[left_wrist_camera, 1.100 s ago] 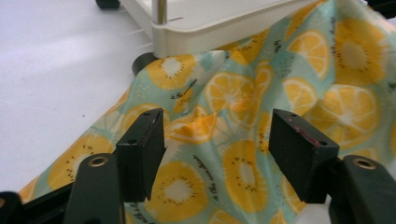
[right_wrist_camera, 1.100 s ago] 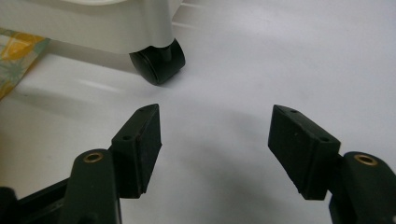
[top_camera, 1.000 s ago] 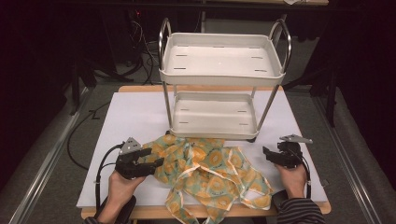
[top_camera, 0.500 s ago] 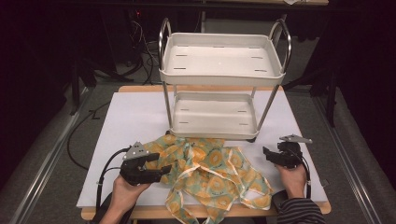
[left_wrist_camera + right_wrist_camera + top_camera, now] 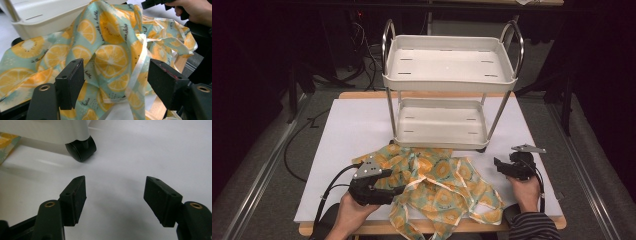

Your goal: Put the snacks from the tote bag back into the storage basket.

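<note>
A crumpled cloth (image 5: 439, 180) printed with orange slices on teal, with pale straps, lies on the white table cover at the front middle. My left gripper (image 5: 396, 190) rests at the cloth's left edge and points right. In the left gripper view this gripper (image 5: 115, 65) is open, and folds of the cloth (image 5: 110, 55) rise just beyond and between the jaws. My right gripper (image 5: 498, 166) hovers right of the cloth, apart from it. It stands open (image 5: 115, 181) over bare white cover, with a corner of the cloth (image 5: 6, 142) far to the left.
A white two-tier cart (image 5: 449, 75) on black casters stands behind the cloth, one caster (image 5: 81, 148) close ahead of the right jaws. Its lower tray (image 5: 37, 15) sits just past the cloth. The table's wooden front edge (image 5: 377, 227) is close to both hands.
My left gripper has slid right and slightly toward the front edge, onto the cloth's left side. The right gripper has stayed put.
</note>
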`<state>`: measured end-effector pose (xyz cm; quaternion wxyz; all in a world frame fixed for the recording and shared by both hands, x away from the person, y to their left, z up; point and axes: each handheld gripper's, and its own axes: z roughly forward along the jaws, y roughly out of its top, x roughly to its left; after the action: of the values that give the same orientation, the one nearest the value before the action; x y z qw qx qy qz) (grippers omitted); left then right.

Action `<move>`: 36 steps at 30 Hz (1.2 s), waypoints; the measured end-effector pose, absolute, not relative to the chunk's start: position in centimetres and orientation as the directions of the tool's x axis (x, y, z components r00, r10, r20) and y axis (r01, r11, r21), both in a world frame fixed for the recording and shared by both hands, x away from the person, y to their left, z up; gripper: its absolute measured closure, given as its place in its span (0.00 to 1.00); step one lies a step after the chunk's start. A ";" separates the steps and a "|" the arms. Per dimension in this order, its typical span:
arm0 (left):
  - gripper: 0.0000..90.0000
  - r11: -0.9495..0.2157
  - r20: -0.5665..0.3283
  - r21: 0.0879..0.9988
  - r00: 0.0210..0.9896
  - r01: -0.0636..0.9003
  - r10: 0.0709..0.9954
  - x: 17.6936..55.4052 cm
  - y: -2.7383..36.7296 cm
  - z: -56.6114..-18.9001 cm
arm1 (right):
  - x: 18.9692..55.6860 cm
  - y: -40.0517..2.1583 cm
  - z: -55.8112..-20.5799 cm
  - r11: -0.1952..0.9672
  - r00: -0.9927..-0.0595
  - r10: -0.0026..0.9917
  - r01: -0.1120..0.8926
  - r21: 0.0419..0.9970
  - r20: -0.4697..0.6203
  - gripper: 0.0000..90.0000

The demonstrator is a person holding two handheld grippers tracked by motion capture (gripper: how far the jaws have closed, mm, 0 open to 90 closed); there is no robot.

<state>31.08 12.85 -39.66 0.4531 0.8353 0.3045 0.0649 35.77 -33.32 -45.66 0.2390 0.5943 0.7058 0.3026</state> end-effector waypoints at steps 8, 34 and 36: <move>0.35 -0.421 -0.136 0.806 0.822 0.417 0.553 30.5 12.2 -39.7 | 35.8 -33.2 -45.6 0.118 -0.184 0.983 0.692 0.712 0.016 0.39; 0.53 -0.506 -0.034 0.793 0.854 0.340 0.519 30.6 10.2 -41.7 | 35.8 -33.2 -45.7 0.124 -0.190 0.982 0.694 0.709 0.014 0.40; 0.53 -0.522 -0.032 0.777 0.851 0.351 0.525 30.7 10.0 -41.9 | 35.8 -33.2 -45.7 0.120 -0.187 0.982 0.693 0.711 0.017 0.40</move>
<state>30.72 9.99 -41.86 0.4184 0.8662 0.2527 0.1037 35.82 -33.22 -45.69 0.2394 0.5908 0.7089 0.3020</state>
